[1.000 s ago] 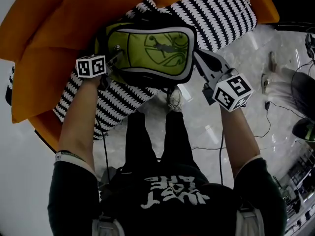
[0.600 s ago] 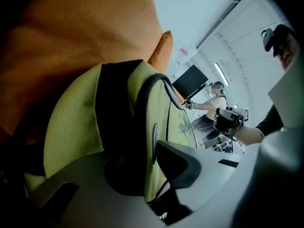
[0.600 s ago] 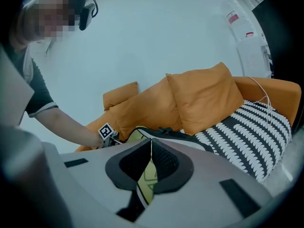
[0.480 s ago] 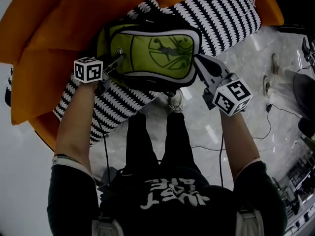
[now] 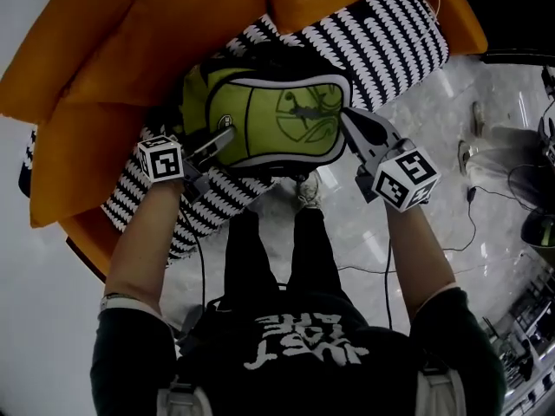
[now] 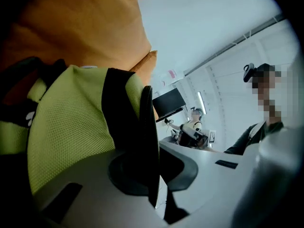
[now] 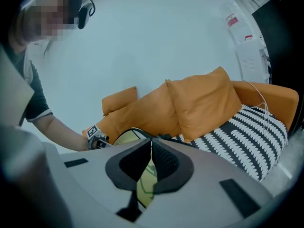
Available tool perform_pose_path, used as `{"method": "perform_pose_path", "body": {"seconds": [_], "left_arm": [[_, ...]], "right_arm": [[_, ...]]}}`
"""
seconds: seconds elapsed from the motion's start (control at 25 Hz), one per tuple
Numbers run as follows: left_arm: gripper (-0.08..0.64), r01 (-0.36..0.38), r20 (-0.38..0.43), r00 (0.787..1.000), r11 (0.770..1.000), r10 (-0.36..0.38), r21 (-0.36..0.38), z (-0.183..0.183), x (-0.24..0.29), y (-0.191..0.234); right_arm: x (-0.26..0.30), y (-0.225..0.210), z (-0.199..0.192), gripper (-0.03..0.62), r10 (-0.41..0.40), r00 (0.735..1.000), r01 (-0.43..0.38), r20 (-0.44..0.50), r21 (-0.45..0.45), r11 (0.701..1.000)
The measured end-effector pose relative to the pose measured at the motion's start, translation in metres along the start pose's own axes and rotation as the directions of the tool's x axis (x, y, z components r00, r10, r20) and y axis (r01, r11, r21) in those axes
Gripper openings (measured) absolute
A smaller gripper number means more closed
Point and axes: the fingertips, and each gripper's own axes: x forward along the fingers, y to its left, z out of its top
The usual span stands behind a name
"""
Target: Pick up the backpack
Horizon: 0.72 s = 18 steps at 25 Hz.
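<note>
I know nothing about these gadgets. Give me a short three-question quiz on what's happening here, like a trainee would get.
1. True or false: the backpack lies on the bare floor.
2. What does the left gripper clamp? A a bottle; B the backpack's black edge; C a book.
3. Fill in: the cushions behind the backpack are ___.
Key: 1 false, it is over a patterned blanket; 2 B; 3 orange.

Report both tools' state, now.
Left tool: just closed, clamped on the backpack by its black edge.
Right tool: closed at the backpack's right edge; grip cannot be told.
</note>
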Motion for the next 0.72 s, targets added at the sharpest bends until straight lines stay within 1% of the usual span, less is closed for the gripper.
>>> {"method": "perform_pose_path", "body": {"seconds": [0.12,0.2,0.4,0.48,0.6,0.72], "left_arm": [[0.032,0.032,0.058,0.998,0.998,-0.03,-0.048,0.003,-0.006,-0.025],[0.033,0.062,0.087,0.995,0.996,-0.056,-0.067,0.006,0.001,-0.042],[0.032,0.114,0.104,0.989,0.988,-0.104,-0.102,0.01,0.034,-0.084],[0.032,0.121,0.108,0.988,0.987,-0.109,-0.107,0.012,0.038,-0.103],[0.032,0.12,0.107,0.988,0.989,-0.11,-0.09,0.016,0.039,-0.134],[0.032,0.123,0.123,0.986,0.989,-0.112,-0.082,0.024,0.04,-0.152]], "right_arm": [[-0.004,0.012,0.009,0.032,-0.006,1.0,0.006,0.007,-0.01,1.0],[-0.01,0.011,0.016,0.032,-0.012,1.0,0.013,0.014,-0.01,1.0],[-0.031,-0.008,0.034,0.032,-0.026,0.999,0.026,0.032,-0.001,1.0],[-0.042,-0.006,0.045,0.032,-0.033,0.998,0.033,0.044,-0.003,0.999],[-0.058,-0.001,0.063,0.032,-0.045,0.997,0.045,0.069,-0.007,0.999],[-0.067,-0.004,0.077,0.032,-0.061,0.994,0.062,0.091,-0.004,0.998]]}}
